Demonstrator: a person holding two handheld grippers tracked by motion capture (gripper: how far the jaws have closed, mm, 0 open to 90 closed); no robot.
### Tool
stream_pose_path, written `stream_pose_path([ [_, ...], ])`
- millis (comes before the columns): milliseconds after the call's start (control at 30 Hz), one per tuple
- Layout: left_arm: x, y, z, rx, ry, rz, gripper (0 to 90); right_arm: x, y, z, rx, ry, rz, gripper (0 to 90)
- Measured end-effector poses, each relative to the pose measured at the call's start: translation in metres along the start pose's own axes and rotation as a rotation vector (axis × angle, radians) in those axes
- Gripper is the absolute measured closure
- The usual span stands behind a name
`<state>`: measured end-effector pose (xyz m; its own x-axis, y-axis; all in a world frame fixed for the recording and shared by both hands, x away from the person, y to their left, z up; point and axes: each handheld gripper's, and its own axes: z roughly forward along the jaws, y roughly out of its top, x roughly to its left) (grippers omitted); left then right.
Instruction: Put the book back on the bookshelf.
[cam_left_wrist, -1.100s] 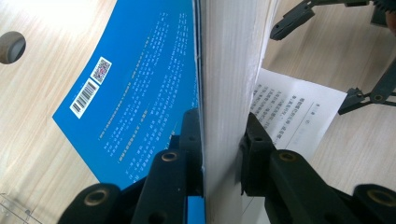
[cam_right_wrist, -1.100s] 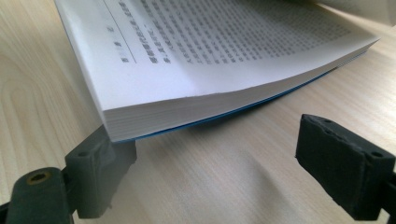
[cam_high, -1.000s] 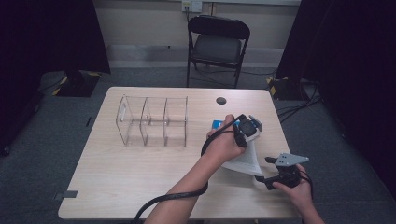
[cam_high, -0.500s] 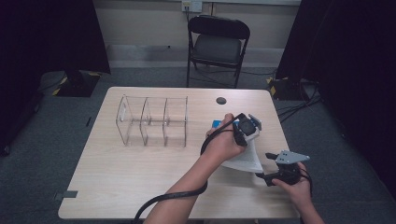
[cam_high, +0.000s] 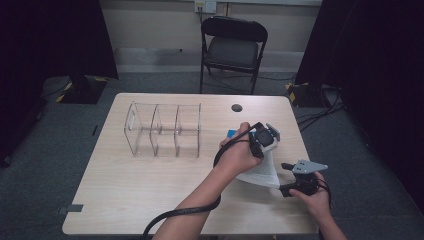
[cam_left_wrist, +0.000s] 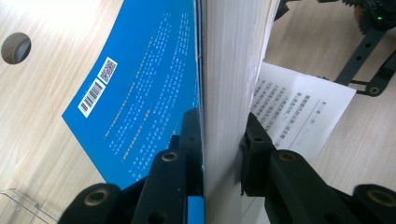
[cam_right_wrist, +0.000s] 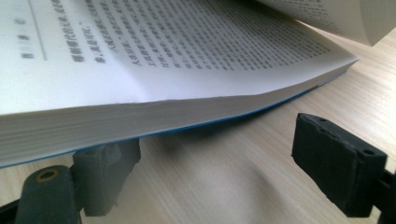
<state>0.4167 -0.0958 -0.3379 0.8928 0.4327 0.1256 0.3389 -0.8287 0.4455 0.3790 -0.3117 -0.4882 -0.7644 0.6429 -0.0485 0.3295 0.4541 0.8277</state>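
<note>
While left gripper (cam_left_wrist: 222, 140) pinches book (cam_left_wrist: 229, 56) pages, right gripper (cam_right_wrist: 215, 154), spread, sits under book edge.

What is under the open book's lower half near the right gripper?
Under the book lies bare table, and one pad of the right gripper sits beneath its edge. Farther under is hidden.

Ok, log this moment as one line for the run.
left claw: shut on book page block | right claw: open at the lower pages' edge | book: open on table | organizer: untouched
</note>
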Motion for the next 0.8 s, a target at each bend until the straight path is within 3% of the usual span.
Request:
stream_pose_path([
  [233,-0.001,-0.001,-0.010,-0.010,-0.019,-0.003,75.1,0.001,0.005,0.004,-0.013,0.015,0.009,13.4],
  [367,-0.003,-0.001,-0.017,-0.005,-0.023,0.008,75.2,0.002,0.011,0.006,-0.011,0.006,-0.017,12.1],
  [800,-0.006,0.002,-0.028,-0.006,-0.037,0.020,75.0,-0.003,0.021,-0.008,-0.095,-0.029,-0.027,11.1],
])
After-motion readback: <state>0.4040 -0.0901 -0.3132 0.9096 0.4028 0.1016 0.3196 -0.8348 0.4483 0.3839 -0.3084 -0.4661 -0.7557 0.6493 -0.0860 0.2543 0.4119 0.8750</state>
